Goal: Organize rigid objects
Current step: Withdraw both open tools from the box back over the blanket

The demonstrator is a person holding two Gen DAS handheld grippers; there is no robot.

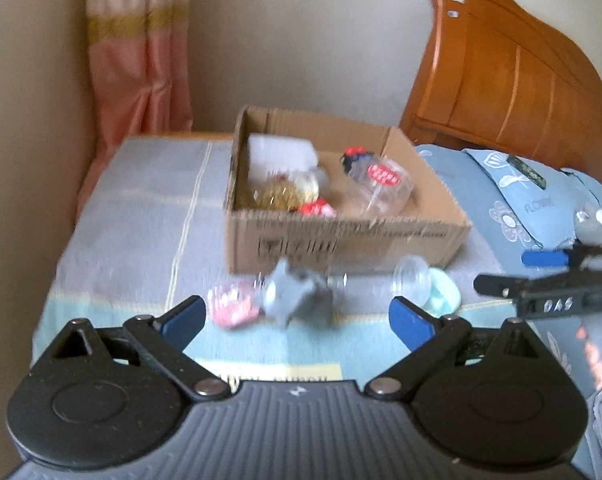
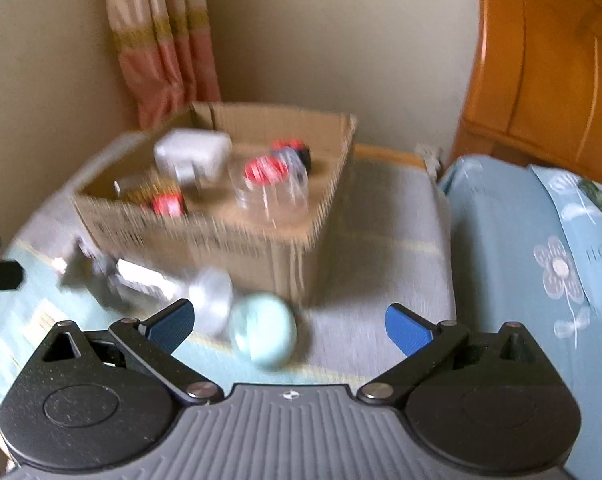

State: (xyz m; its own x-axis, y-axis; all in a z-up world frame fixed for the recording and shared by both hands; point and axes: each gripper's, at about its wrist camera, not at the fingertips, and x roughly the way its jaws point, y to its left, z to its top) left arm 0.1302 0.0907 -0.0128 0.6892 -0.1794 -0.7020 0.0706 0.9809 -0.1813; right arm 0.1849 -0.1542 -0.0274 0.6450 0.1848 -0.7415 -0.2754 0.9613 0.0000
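Cardboard box point(image 1: 341, 240) holds clear jar point(image 1: 381, 186) and white box point(image 1: 279, 156).

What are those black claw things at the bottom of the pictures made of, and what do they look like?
Each is a handheld gripper: the left gripper and right gripper look alike. Both have a grey ribbed body with a small white logo, two round black hubs, black link arms on silver pivots, and blue ribbed fingertips.

A home bedroom is showing here: a carved wooden headboard point(image 1: 513, 76) is rising at two o'clock, a floral blue pillow point(image 1: 513, 196) is lying below it, and a pink-and-gold curtain point(image 1: 141, 60) is hanging at eleven o'clock against the plain wall
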